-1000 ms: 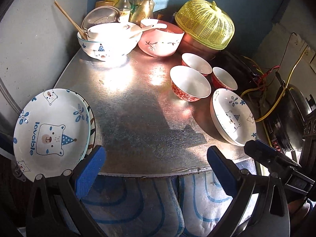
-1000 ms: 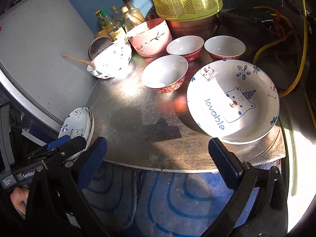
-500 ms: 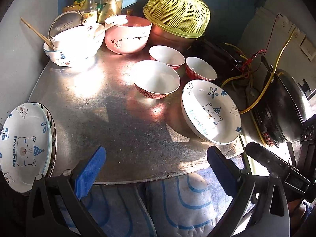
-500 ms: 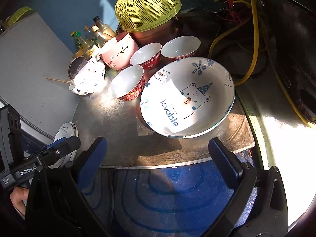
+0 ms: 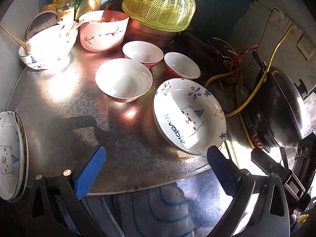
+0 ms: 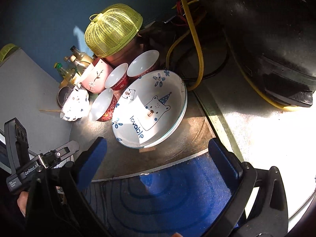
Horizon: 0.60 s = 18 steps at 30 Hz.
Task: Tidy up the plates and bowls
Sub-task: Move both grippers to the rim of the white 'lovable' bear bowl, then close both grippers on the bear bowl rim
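A stack of white bear-print "lovable" plates sits at the right front of the round metal table; it also shows in the right wrist view. Another bear plate stack lies at the left edge. Three red-rimmed bowls stand behind. My left gripper is open and empty over the front edge. My right gripper is open and empty, just in front of the right plate stack.
A pink bowl, a white bowl with chopsticks, bottles and a yellow mesh cover crowd the back. Yellow cable and a black wok lie to the right. Blue patterned floor is below.
Both grippers have swung right. The right plate stack now sits larger and closer in both views; the left plate stack has slid toward the left wrist frame's edge. Both stay open.
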Motion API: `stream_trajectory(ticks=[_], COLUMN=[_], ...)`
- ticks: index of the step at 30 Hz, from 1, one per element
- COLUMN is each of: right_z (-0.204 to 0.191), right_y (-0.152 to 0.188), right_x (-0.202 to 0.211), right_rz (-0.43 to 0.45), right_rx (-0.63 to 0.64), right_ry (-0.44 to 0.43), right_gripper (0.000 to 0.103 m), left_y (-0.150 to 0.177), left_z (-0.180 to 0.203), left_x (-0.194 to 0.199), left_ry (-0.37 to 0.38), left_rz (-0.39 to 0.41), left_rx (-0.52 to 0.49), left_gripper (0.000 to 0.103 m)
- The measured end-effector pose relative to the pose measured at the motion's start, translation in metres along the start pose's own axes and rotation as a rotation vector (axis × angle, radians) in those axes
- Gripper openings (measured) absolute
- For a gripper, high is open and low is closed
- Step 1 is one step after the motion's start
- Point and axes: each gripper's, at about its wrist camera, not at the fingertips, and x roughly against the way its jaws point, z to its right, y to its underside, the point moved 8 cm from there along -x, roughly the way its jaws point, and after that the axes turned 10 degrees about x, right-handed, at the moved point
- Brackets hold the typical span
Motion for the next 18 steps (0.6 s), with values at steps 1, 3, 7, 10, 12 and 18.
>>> stream_trajectory(ticks=[1, 3, 7, 10, 12, 18], right_z=[0.004, 0.011, 0.026, 0.037, 0.042, 0.045], right_y=[-0.001, -0.004, -0.011, -0.016, -0.018, -0.026], right_x=[-0.001, -0.002, -0.008, -0.019, -0.028, -0.061], right_rz=[0.001, 0.01, 0.019, 0.017, 0.012, -0.019], right_rx=[-0.006, -0.024, -0.051, -0.074, -0.079, -0.062], right_ry=[0.007, 0.017, 0.048, 0.063, 0.075, 0.104], right_gripper=[0.103, 0.102, 0.093, 0.086, 0.078, 0.047], left_y=[-0.001, -0.003, -0.007, -0.013, -0.018, -0.024], left_z=[0.003, 0.008, 0.018, 0.023, 0.025, 0.025], left_x=[-0.004, -0.012, -0.033, -0.047, -0.058, -0.087], left_ry=[0.008, 0.015, 0.032, 0.043, 0.048, 0.048], left_rz=[-0.005, -0.02, -0.052, -0.063, -0.074, -0.106], left_rx=[-0.003, -0.01, -0.021, -0.016, -0.006, 0.021], left_gripper=[0.102, 0.102, 0.101, 0.093, 0.086, 0.055])
